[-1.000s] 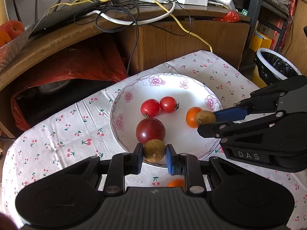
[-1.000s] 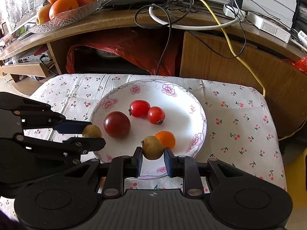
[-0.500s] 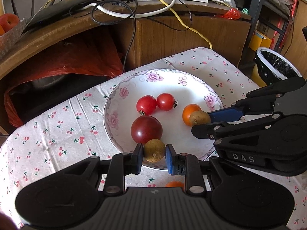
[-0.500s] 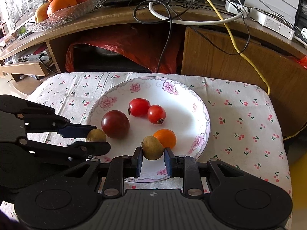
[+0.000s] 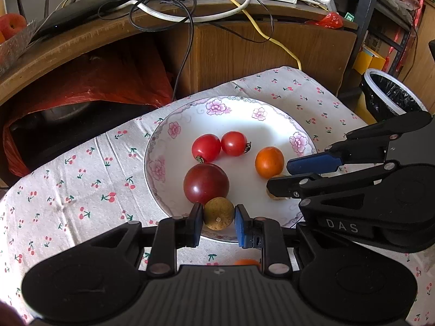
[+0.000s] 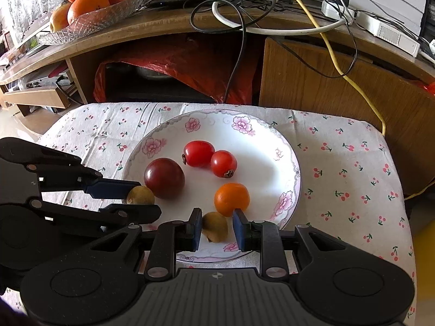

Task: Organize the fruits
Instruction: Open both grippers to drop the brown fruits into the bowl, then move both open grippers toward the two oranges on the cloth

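Note:
A white flowered plate (image 5: 239, 114) (image 6: 282, 149) on the cherry-print cloth holds two red tomatoes (image 5: 206, 148), a dark red fruit (image 5: 206, 183) and an orange fruit (image 5: 269, 161). My left gripper (image 5: 218, 209) is shut on a small brown fruit (image 5: 218, 216) at the plate's near rim, touching the dark red fruit. My right gripper (image 6: 217, 214) stands slightly open. A second brown fruit (image 6: 214, 226) lies on the plate between its fingers, with a gap to the right pad. In the left wrist view this fruit (image 5: 274, 196) sits mostly hidden below the right gripper's lower finger.
A small orange fruit (image 5: 246, 262) lies on the cloth under my left gripper. A wooden desk with cables (image 6: 244, 19) rises behind the table, bearing a glass bowl of oranges and apples (image 6: 89, 8). A lined bin (image 5: 388, 97) stands past the table's right edge.
The right gripper has let go of its brown fruit, which dropped onto the plate beside the orange fruit. The left gripper has kept its hold on the other brown fruit and barely moved.

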Motion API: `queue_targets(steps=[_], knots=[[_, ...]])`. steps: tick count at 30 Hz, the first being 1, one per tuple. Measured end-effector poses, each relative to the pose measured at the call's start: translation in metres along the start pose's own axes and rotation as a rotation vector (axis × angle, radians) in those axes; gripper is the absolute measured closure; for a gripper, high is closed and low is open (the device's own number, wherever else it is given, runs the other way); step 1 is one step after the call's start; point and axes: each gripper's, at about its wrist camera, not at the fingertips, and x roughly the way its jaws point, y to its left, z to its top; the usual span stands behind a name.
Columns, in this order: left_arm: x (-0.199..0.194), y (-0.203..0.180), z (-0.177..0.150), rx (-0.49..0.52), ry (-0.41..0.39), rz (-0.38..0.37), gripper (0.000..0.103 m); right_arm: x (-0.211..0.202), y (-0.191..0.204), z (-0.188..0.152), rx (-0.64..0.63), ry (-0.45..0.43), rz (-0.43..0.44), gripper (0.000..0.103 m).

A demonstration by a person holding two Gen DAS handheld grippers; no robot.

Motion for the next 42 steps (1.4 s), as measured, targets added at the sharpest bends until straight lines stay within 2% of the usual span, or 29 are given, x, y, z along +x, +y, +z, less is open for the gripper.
queue_targets(steps=[24,35,42], knots=[[-0.026,0.008,0.000,-0.028,-0.053,0.007,0.068,-0.023,0.005,0.001,0.014,-0.047,-0.004,0.082],[-0.045,0.013,-0.017,-0.007,-0.047,0.019,0.068,-0.040,0.025,-0.013,-0.011,-0.042,0.026,0.082],[-0.054,0.017,-0.034,0.005,-0.027,0.022,0.068,-0.043,0.047,-0.029,-0.046,0.000,0.064,0.081]])
